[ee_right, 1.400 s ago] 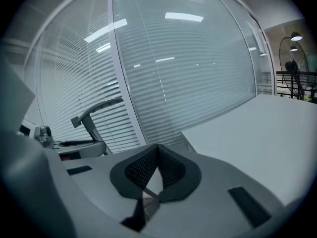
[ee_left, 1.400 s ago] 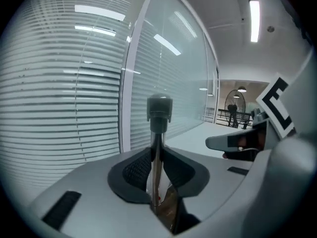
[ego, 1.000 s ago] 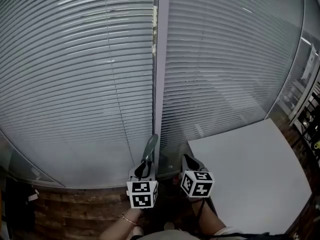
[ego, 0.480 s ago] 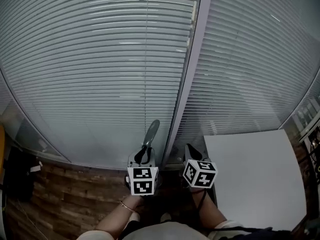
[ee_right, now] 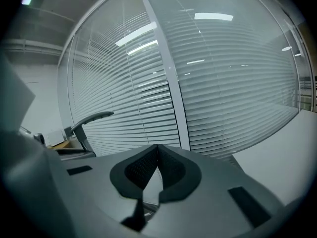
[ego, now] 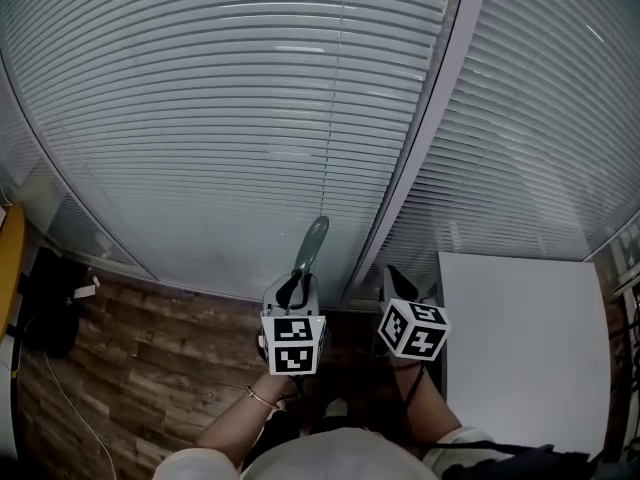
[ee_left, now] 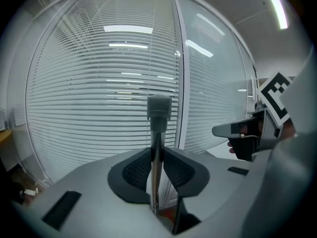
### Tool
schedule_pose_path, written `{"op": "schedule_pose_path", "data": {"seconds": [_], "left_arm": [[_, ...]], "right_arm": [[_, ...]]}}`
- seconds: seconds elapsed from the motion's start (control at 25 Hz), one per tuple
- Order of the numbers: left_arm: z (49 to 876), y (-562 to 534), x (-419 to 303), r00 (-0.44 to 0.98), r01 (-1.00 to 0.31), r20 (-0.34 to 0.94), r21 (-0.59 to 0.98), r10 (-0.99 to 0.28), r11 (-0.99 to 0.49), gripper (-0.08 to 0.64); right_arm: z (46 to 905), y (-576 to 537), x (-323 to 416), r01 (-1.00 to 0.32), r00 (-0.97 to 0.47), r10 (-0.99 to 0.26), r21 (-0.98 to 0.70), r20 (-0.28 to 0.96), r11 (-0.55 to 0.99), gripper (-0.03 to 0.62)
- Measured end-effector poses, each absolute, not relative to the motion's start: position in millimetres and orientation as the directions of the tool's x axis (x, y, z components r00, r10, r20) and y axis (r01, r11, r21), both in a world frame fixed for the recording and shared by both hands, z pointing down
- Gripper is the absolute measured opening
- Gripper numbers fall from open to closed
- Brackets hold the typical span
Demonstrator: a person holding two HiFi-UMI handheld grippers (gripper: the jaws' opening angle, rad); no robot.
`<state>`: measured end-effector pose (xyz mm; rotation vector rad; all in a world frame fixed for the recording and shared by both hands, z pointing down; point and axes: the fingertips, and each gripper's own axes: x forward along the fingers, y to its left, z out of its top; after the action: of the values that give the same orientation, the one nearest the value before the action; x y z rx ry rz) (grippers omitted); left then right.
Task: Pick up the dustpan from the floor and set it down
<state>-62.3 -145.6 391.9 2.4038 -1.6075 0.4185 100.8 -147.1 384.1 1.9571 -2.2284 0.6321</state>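
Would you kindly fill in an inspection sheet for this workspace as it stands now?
Surface: wooden floor; a white table stands at the right.
Job's things: a grey handle stands up from the left gripper; the pan itself is not in view.
Clutter: black bag on the floor at the far left.
Grippers: left gripper shut on the handle; right gripper shut, with nothing between its jaws.
Cables: thin pale cord lying on the floor at the left.
Surroundings: glass wall with closed blinds, split by an upright post.
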Motion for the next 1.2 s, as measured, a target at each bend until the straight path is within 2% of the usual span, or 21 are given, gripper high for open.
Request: {"op": "schedule_pose_path", "data": {"seconds": [0.44, 0.8, 1.2], "left_arm": [[426, -159, -67, 0.362, -0.924, 0.406, 0.035, -0.839, -0.381, 0.086], [497, -173, -69, 0.342, -0.929, 0.476, 0.043, -0.810, -0.367, 0.086], [566, -182, -77, 0.306, -0.938, 0.530, 0.029, -0.791, -0.344, 0.086]], "right_arm": [[428, -159, 91, -0.973, -0.185, -0.878, -0.205, 0.442, 0.102, 0.032], [495, -152, 97, -0.976, -0.174, -0.825, -0.208, 0.537, 0.070, 0.032], [557, -156, 94, -0.970, -0.165, -0.801, -0.240, 0.575, 0.028, 0.032]]}}
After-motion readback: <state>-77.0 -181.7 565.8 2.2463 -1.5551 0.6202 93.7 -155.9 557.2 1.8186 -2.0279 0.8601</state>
